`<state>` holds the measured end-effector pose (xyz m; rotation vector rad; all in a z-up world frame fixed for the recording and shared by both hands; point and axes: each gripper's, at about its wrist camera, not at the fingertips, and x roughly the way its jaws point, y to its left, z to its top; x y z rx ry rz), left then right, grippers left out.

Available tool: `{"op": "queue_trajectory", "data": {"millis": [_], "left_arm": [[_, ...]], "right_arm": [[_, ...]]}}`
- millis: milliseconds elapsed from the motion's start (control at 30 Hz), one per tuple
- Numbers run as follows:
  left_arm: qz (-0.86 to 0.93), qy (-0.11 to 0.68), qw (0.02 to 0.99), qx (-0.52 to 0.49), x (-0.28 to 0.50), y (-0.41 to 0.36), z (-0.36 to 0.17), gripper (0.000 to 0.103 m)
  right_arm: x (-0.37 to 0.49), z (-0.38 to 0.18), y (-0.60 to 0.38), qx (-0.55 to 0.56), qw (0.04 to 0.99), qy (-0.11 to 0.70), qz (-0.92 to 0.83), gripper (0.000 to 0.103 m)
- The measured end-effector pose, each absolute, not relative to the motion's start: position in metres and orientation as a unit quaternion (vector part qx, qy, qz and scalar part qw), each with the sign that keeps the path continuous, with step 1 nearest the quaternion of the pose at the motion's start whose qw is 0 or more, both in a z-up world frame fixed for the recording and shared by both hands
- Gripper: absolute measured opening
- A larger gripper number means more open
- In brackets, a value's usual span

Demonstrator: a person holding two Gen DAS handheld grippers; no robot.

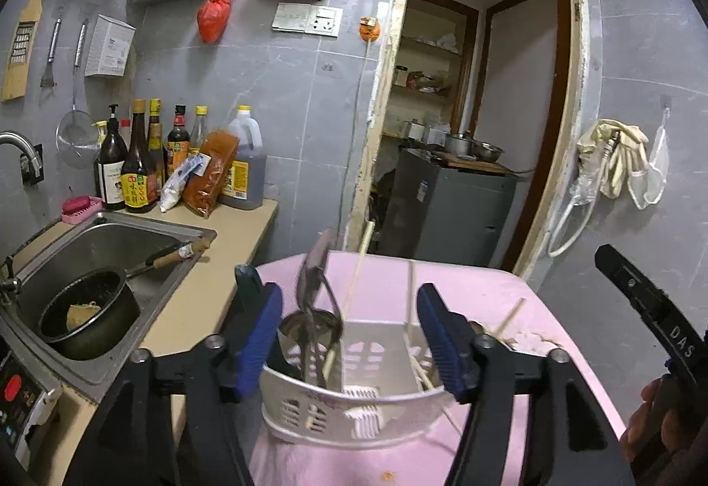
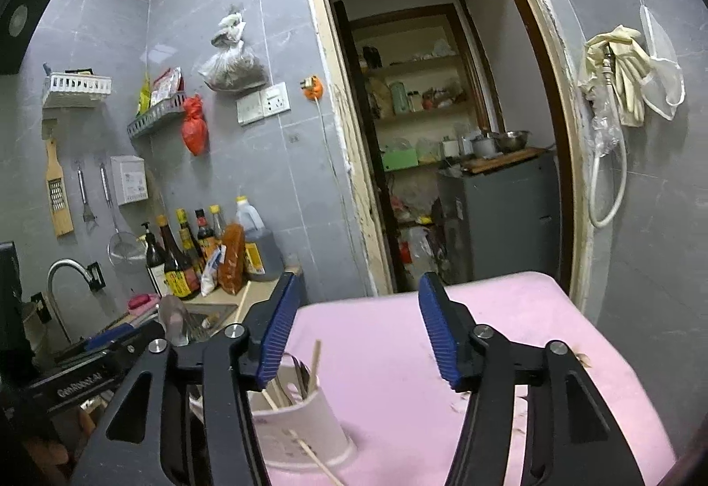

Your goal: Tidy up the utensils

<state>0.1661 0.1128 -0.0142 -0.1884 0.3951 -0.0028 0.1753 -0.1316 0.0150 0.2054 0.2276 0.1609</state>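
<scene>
Nearest my left camera, the blue-padded fingers of my left gripper (image 1: 349, 335) stand apart on either side of the white slotted plastic utensil basket (image 1: 354, 397) without pressing on it. The basket sits on the pink table (image 1: 509, 300) and holds a metal ladle (image 1: 312, 322), a blurred metal spoon (image 1: 316, 260) and pale wooden chopsticks (image 1: 356, 273) that lean out of it. My right gripper (image 2: 354, 335) is also spread with nothing between its pads, just right of the basket.
</scene>
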Motion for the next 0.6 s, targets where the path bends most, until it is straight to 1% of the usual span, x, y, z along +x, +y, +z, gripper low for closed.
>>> {"op": "queue_trajectory", "data": {"millis": [33,67,133,167,200,233,267,300,367,433,467,567,600], "left_arm": [[-0.006,0.2,0.975,-0.093,0.163,0.11,-0.013,0.07],[-0.01,0.205,0.974,-0.093,0.16,0.108,-0.012,0.072],[-0.017,0.212,0.973,-0.094,0.153,0.104,-0.009,0.08],[-0.02,0.215,0.972,-0.093,0.149,0.101,-0.007,0.082],[-0.023,0.218,0.971,-0.091,0.144,0.097,-0.005,0.086],[-0.024,0.22,0.971,-0.089,0.14,0.095,-0.004,0.092],[-0.024,0.223,0.971,-0.087,0.136,0.092,-0.003,0.095],[-0.023,0.225,0.97,-0.087,0.133,0.09,-0.002,0.098],[-0.025,0.232,0.968,-0.089,0.122,0.085,0.0,0.099],[-0.023,0.238,0.967,-0.087,0.112,0.08,0.002,0.102],[-0.019,0.24,0.967,-0.085,0.105,0.077,0.002,0.102],[-0.011,0.238,0.968,-0.083,0.084,0.069,0.004,0.103],[-0.007,0.238,0.967,-0.086,0.075,0.067,0.004,0.103]], "right_arm": [[0.173,0.016,-0.133,0.102,0.985,0.118,0.079,0.057],[0.17,0.016,-0.136,0.102,0.984,0.124,0.079,0.059],[0.164,0.017,-0.142,0.101,0.982,0.137,0.077,0.063],[0.16,0.017,-0.146,0.099,0.982,0.144,0.076,0.066],[0.157,0.017,-0.148,0.099,0.981,0.148,0.075,0.067],[0.152,0.017,-0.152,0.098,0.98,0.155,0.075,0.071],[0.147,0.017,-0.156,0.095,0.979,0.162,0.075,0.076],[0.142,0.017,-0.16,0.094,0.978,0.168,0.075,0.078],[0.132,0.017,-0.167,0.094,0.976,0.18,0.078,0.085],[0.122,0.016,-0.174,0.093,0.974,0.191,0.079,0.09],[0.114,0.015,-0.178,0.091,0.973,0.195,0.082,0.092],[0.094,0.015,-0.188,0.084,0.971,0.206,0.087,0.101],[0.089,0.015,-0.19,0.083,0.971,0.208,0.088,0.102]]}}
